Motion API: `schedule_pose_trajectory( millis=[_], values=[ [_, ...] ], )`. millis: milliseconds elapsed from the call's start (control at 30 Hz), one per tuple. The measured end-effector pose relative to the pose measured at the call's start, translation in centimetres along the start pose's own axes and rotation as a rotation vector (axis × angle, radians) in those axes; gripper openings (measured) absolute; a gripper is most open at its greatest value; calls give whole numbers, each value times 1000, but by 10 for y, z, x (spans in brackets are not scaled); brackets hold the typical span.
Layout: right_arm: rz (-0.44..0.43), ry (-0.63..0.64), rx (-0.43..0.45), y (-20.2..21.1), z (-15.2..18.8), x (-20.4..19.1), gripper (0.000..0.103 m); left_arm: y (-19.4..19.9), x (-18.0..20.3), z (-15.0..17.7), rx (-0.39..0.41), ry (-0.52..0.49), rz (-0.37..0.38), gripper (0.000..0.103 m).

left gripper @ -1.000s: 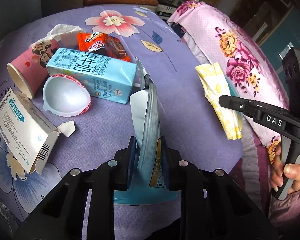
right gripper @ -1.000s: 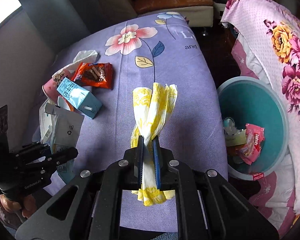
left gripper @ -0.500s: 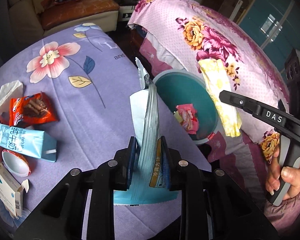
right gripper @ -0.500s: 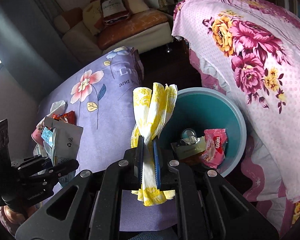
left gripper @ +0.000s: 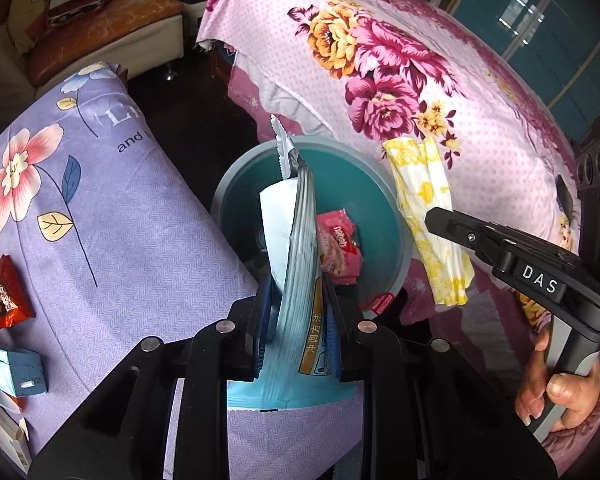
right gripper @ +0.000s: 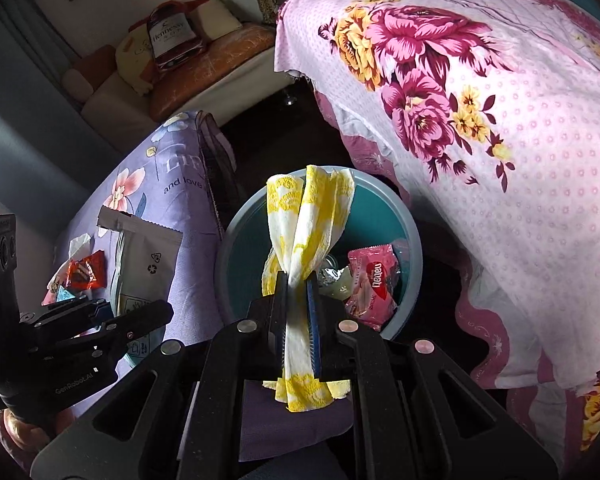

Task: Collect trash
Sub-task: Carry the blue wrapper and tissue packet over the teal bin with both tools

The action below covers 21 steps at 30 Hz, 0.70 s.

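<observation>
Left gripper (left gripper: 298, 300), jaws clenched on a blue-and-white pouch (left gripper: 296, 248) that stands upright between them. Right gripper (right gripper: 298, 292), jaws clenched on a twisted yellow-and-white napkin (right gripper: 308, 224). In the left wrist view the teal bin (left gripper: 380, 184) lies beyond the pouch at 12 o'clock, with the napkin hanging over its rim at 3 o'clock; in the right wrist view the bin (right gripper: 414, 240) sits straight ahead behind the napkin. A pink wrapper (right gripper: 374, 280) and other scraps already lie in the bin.

The bin stands in the dark gap between the table with the purple floral cloth (left gripper: 112, 216) and a surface draped in pink floral cloth (left gripper: 440, 92). More trash waits on the table: a red wrapper (left gripper: 0, 296) at 9 o'clock and a blue carton (left gripper: 12, 368) at 8 o'clock in the left wrist view.

Step in hand, as judged: carrying both pieces to the bin for release. To do it well, each piece should hang fully inside the rim before its jaws part, since the napkin is light and may drift, and the tall pouch may catch on the rim and tip out onto the floor. Lowering both a little first, and keeping the two grippers apart over the opening, should give clean drops.
</observation>
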State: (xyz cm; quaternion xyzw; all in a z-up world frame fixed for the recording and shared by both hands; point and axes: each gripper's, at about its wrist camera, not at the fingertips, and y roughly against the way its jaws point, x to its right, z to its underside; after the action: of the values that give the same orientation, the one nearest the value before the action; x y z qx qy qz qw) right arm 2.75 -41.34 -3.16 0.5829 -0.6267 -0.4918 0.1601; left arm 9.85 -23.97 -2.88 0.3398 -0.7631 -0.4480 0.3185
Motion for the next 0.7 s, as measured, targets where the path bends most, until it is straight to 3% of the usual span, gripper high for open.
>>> schedule_pose_trajectory(
  millis=[433, 700],
  values=[
    [16, -13, -1, -3, -9, 10, 9, -18, 10, -27, -9, -20, -6, 27],
    [23, -14, -8, -6, -11, 8, 9, -23, 8, -32, 1, -2, -21, 53]
  ],
)
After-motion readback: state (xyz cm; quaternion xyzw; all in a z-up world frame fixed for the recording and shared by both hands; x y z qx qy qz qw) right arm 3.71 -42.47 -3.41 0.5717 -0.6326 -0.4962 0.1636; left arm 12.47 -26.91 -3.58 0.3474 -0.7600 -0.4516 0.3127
